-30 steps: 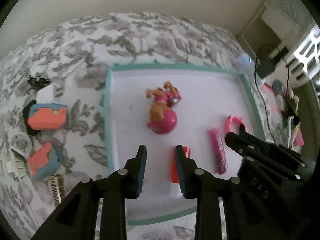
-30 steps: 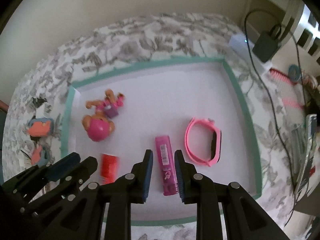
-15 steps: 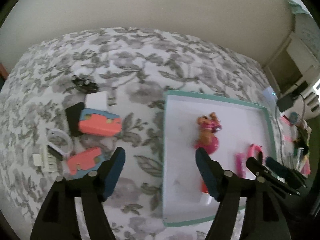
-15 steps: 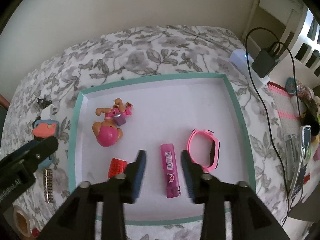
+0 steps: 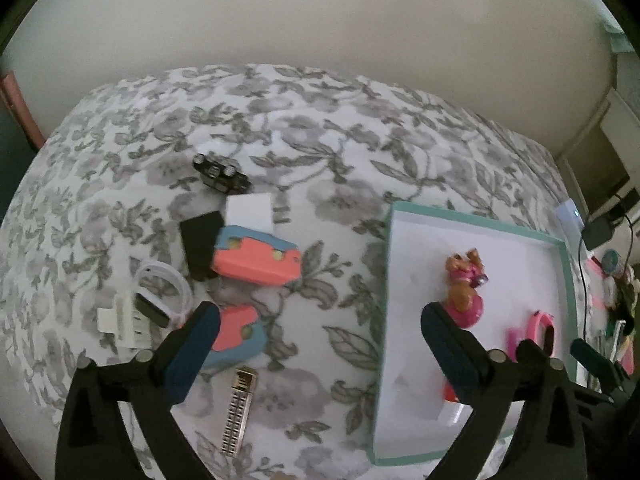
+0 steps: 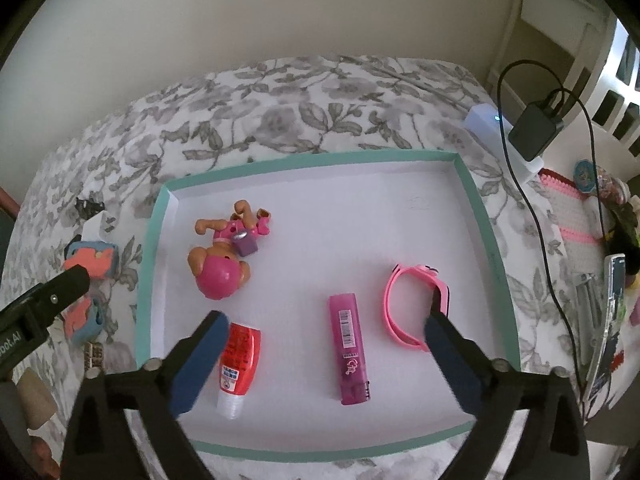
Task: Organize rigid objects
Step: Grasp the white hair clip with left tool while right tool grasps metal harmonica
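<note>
1. step in hand, as a judgement: a handover between items. the teal-rimmed tray (image 6: 486, 216) on the flowered bed cover (image 5: 304, 128) already holds four things, and more lie loose on the bed left of the tray.
2. the left hand-held gripper (image 5: 316, 344) hangs over the bed cover just left of the tray's left wall; its jaws are opening, spread wide, with nothing between them.
3. the right hand-held gripper (image 6: 324, 344) hangs over the tray's near half; its jaws are opening too, and the pads touch nothing, though the pink lighter (image 6: 350, 350) lies below the gap.
4. inside the tray: the pink lighter near the front rim, long axis running front to back, its metal end toward the front rim; the red bottle (image 6: 236, 364) left of it, roughly parallel, white cap toward the front rim; the pink watch (image 6: 412, 306) right of the lighter, on its edge; the pup figure (image 6: 224, 252) toward the tray's left wall, lying down, head nearer the front.
5. left of the tray: two coral-and-blue blocks (image 5: 256, 260), a black box (image 5: 200, 244), a white clip (image 5: 124, 318), and a slim ribbed strip (image 5: 239, 412) pointing roughly front to back.
6. next move, as a judgement: the left gripper must drop onto one loose item, likely the nearer block (image 5: 236, 336), with the jaws across its short side.
</note>
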Tool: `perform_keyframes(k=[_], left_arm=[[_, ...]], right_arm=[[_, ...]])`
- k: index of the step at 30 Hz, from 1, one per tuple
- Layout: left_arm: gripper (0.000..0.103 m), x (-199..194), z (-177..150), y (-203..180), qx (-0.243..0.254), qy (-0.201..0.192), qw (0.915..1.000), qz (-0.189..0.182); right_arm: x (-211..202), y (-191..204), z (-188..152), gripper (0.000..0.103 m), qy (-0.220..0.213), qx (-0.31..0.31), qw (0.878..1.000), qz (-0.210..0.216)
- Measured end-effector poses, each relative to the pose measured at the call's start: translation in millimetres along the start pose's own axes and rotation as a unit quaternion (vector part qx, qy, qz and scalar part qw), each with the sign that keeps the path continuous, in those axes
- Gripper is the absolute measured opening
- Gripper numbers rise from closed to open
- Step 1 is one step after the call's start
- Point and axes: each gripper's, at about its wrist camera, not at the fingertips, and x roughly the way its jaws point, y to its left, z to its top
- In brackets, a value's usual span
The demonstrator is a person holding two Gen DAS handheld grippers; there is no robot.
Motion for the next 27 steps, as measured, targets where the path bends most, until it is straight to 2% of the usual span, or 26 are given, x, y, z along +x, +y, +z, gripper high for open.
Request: perform_keyframes(k=[6,13,17,21,27], left_arm=[[0.101,-17,7,33,-0.025,-0.040,0.9985,0.030],[0.101,-42,6,94,-0.057,-0.061,0.9929,0.086],[0.101,-49,3,128,-0.080,-0.060,0.9895,0.104],[0.101,-45,-1,155,-0.104,-0.049,0.9876,0.107],[0.101,-26,-9,178,-0.118,-0.007,0.9874,0.105]], right_arm=[[-4,15,0,0.103,-0.011,-0.013,1.000,0.017],[-6,65,-7,0.103,-0.017,-0.052,0.996,0.065],[-3,102,-15,0.103,-0.010,-0.085,0.993,0.085],[3,136,-24,0.103,0.004,-0.111,0.988,0.108],[13,187,-40,0.103,0.019,-0.164,0.978,0.125]])
